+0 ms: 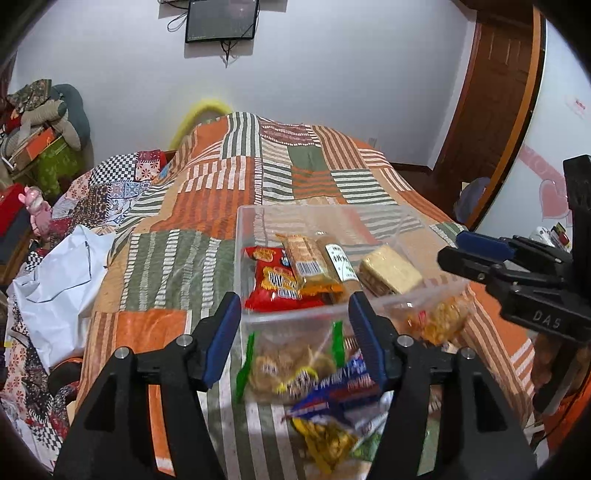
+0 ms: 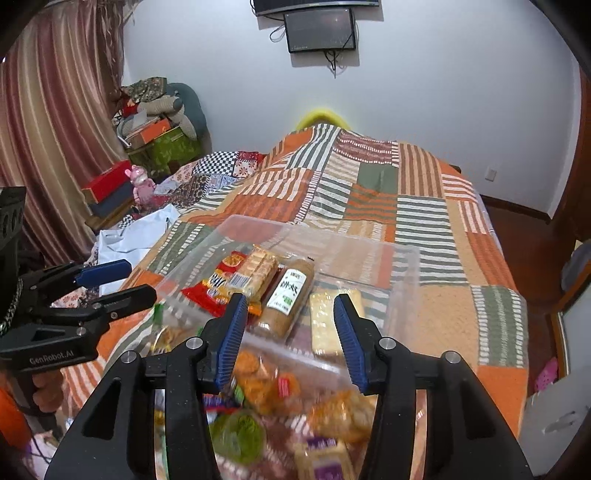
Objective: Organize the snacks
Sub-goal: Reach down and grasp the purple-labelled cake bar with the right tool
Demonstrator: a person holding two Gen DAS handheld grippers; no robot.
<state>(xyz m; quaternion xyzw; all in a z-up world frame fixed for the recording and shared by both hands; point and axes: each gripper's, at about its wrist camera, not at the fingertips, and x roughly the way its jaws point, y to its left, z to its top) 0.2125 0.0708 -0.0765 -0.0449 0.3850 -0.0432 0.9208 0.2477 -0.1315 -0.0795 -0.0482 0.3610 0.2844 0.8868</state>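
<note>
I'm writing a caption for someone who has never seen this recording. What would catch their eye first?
The clear plastic bin on the orange, green and white striped patchwork bedspread stands out, with a red snack packet, a brown labelled packet and pale yellow wafers lying inside. Nearer the cameras, loose snack bags lie heaped before the bin, with the left tool and right tool both open above them.

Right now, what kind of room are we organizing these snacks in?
Most likely a bedroom in a home. A bed under a patchwork quilt fills the view, striped curtains hang at the left, and a screen is mounted on the wall. The clear snack bin sits on the quilt.
</note>
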